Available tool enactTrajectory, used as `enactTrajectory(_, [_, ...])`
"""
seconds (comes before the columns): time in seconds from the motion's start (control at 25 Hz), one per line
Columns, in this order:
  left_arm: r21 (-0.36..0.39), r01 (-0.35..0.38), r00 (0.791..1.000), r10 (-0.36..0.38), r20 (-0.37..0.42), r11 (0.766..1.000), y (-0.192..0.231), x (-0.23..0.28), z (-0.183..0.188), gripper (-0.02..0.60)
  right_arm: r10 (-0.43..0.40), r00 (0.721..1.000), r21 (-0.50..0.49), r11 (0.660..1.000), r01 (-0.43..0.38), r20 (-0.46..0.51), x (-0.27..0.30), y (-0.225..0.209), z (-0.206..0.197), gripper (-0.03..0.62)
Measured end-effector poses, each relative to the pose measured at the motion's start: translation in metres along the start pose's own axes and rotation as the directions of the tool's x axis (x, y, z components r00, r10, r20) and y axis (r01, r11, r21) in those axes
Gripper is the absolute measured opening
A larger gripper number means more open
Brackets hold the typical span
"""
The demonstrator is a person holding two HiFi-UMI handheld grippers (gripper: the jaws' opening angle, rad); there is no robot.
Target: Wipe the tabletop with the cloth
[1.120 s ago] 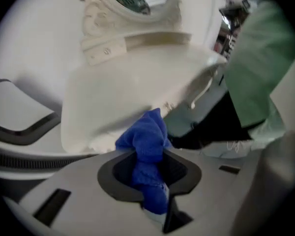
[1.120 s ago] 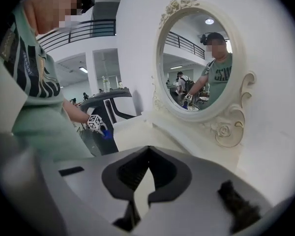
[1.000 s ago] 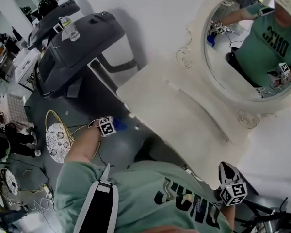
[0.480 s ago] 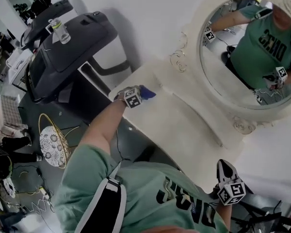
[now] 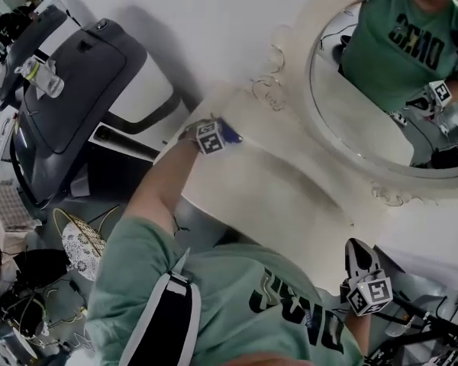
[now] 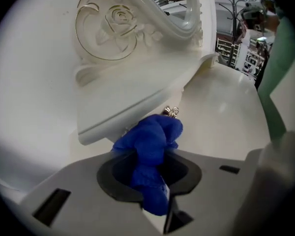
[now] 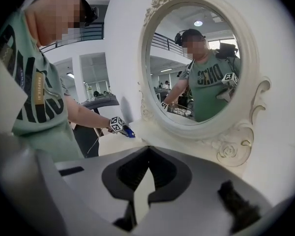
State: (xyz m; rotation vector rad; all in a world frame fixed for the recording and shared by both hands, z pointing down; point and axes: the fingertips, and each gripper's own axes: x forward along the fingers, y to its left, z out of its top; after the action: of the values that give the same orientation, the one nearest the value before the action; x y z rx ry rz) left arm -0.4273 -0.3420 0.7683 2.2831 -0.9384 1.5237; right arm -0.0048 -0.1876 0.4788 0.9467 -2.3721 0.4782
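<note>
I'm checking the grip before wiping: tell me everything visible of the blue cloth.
The cloth is bright blue, soft-looking fabric, bunched into a crumpled wad. The left claw is shut on it, the wad bulging out past the jaws. It hangs over the cream tabletop by the mirror's raised ledge; whether it touches either is unclear.

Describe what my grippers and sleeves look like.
The left gripper and right gripper are grey with dark jaw recesses, each carrying a white cube of black square markers. A thin cable hangs from the left one. The sleeves are short, green.
</note>
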Motion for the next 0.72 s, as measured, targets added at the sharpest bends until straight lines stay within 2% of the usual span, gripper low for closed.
enactTrajectory(0.2, [0.026, 0.005, 0.999, -0.004, -0.043, 1.0, -0.011, -0.005, -0.004, 0.101, 0.038, 0.999, -0.024, 0.999, -0.037, 0.007, 0.007, 0.012, 0.008, 0.008])
enactTrajectory(0.36, [0.026, 0.02, 0.997, -0.018, -0.079, 0.999, -0.057, -0.034, -0.041, 0.1, 0.075, 0.997, -0.045, 0.996, -0.073, 0.029, -0.008, 0.015, -0.003, 0.008])
enactTrajectory(0.48, [-0.063, 0.029, 0.995, -0.034, -0.089, 0.998, -0.122, -0.07, -0.09, 0.1, 0.101, 0.994, -0.057, 0.994, -0.098, 0.049, -0.037, 0.019, -0.023, 0.008])
enactTrajectory(0.6, [-0.202, 0.044, 0.992, -0.066, -0.103, 0.978, -0.198, -0.104, -0.141, 0.1, 0.127, 0.99, -0.065, 0.99, -0.122, 0.068, -0.074, 0.018, -0.045, 0.008])
enactTrajectory(0.72, [-0.285, 0.071, 0.973, -0.13, -0.193, 0.956, -0.28, -0.126, -0.19, 0.101, 0.139, 0.987, -0.072, 0.989, -0.133, 0.084, -0.112, 0.014, -0.066, 0.008])
